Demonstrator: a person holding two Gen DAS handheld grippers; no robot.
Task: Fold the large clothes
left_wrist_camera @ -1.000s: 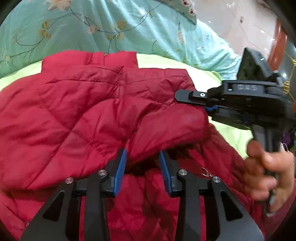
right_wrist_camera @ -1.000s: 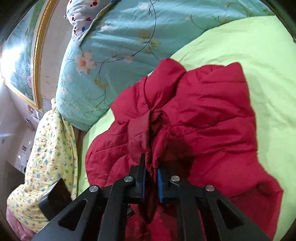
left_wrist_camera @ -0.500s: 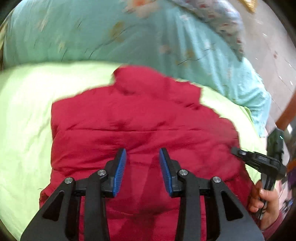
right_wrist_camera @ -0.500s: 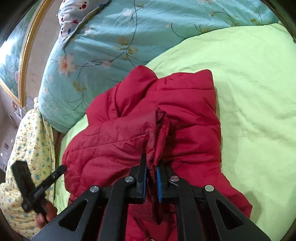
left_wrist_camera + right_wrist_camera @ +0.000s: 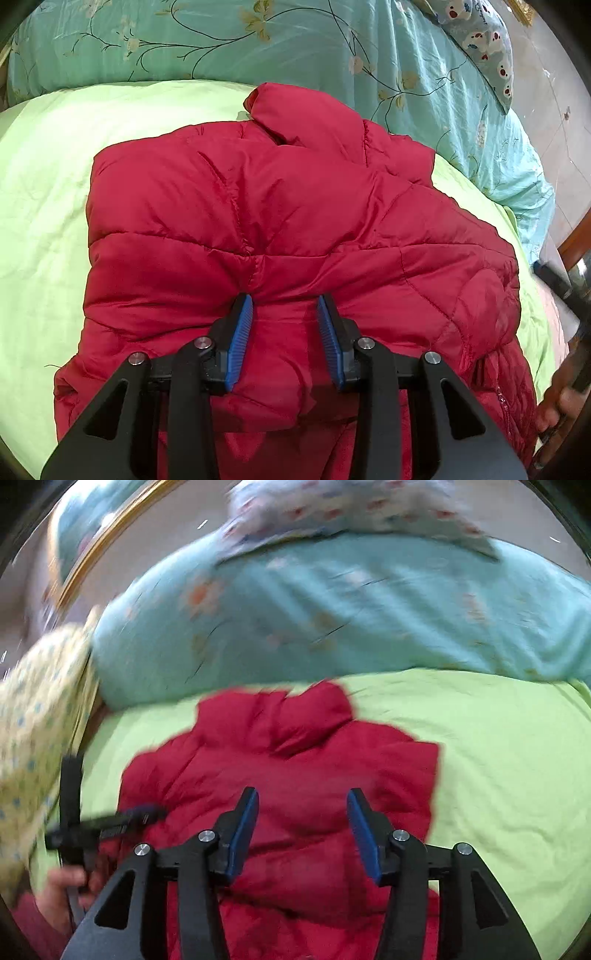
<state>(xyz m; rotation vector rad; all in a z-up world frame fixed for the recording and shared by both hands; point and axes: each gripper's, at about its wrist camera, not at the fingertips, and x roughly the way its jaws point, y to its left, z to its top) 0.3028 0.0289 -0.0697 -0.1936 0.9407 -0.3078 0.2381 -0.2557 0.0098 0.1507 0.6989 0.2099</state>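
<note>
Right gripper fingers are spread, blue pads well apart, nothing pinched; the jaws have just been opening and only the flat red jacket shows in the gap, below the tips. This view is motion-blurred, so whether the tips touch fabric is unclear. Left gripper fingers stand partly apart, blue pads either side of a puffed ridge of the jacket. The left fingertip sits against a seam pucker; whether the pads actually press on the fabric I cannot tell.

The jacket is a quilted red puffer lying on the light green bedsheet. Sides are folded in, giving a roughly rectangular bundle. Collar end points toward the teal floral quilt, which is bunched along the far side of the bed. A zipper edge shows at the jacket's lower right in the left wrist view.

A cartoon-print pillow lies on the quilt at upper right. In the right wrist view, a yellow dotted cloth sits at the left edge. The left gripper appears there too, blurred and gripped by the person's hand. The other hand shows at the right edge of the left wrist view.
</note>
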